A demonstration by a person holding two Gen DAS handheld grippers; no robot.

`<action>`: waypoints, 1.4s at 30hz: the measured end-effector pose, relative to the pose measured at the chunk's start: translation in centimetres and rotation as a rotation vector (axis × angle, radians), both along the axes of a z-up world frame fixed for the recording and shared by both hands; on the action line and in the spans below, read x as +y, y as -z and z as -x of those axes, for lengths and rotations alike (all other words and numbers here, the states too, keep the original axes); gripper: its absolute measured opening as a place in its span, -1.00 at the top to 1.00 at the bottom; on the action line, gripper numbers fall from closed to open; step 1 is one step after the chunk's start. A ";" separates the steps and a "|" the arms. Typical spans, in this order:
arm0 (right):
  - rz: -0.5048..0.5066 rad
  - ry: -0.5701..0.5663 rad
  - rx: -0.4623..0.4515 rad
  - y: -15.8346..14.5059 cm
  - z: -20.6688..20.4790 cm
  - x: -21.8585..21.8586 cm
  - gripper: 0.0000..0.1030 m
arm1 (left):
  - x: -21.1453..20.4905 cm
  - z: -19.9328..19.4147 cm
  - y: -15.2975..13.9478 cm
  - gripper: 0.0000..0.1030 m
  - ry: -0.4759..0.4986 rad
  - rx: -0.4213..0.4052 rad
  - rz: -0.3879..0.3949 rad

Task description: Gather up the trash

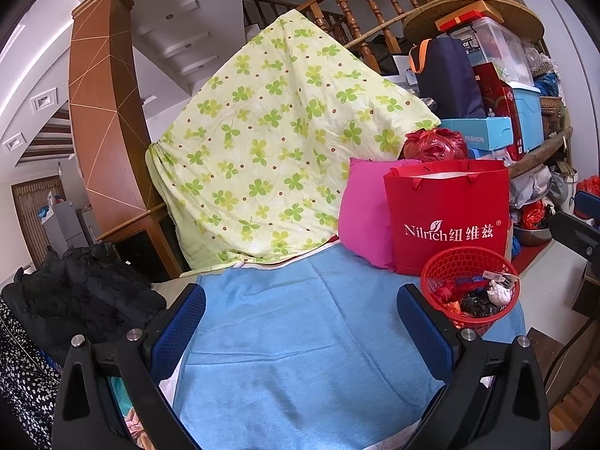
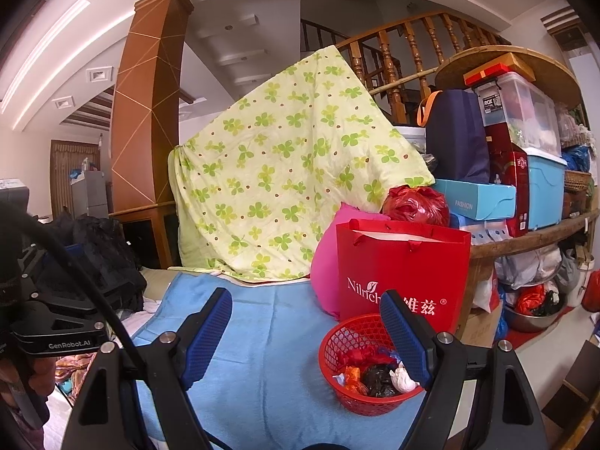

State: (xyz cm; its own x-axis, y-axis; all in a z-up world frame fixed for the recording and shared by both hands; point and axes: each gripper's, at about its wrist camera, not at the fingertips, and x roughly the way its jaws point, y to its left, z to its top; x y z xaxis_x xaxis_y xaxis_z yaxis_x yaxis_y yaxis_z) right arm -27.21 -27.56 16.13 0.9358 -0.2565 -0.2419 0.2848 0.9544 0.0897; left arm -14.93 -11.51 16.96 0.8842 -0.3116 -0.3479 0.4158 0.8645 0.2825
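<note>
Both tongs, left gripper (image 1: 300,333) and right gripper (image 2: 318,337), spread wide and empty above blue cloth (image 2: 262,367); crumpled scraps (image 2: 378,375) already inside red basket (image 2: 337,345), probably light, soft, best pinched at a protruding fold.

Lived-in home interior, wooden stair banister (image 2: 420,48) at one o'clock, clover-print quilt (image 1: 273,135) at twelve, stacked storage boxes (image 1: 525,112) and gift bags at two, recessed ceiling lights at ten.
</note>
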 end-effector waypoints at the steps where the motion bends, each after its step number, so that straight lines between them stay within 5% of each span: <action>1: 0.002 0.000 0.000 0.0 0.0 0.0 -0.63 | 0.0 0.0 0.0 -0.97 0.001 -0.001 -0.002; 36: 0.001 -0.015 0.024 0.7 -0.8 0.3 -0.63 | 0.1 -0.1 0.7 -0.97 0.003 0.008 -0.007; 42: 0.020 0.011 0.033 0.9 -0.7 0.5 -0.63 | -0.6 -0.3 2.9 -0.97 0.016 0.022 -0.032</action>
State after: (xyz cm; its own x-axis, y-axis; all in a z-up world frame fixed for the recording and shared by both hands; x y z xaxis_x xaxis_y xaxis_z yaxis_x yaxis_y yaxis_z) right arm -26.51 -27.08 15.27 0.9243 -0.2723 -0.2674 0.2982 0.9526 0.0607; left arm -14.68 -12.13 14.04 0.8712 -0.3141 -0.3772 0.4360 0.8482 0.3007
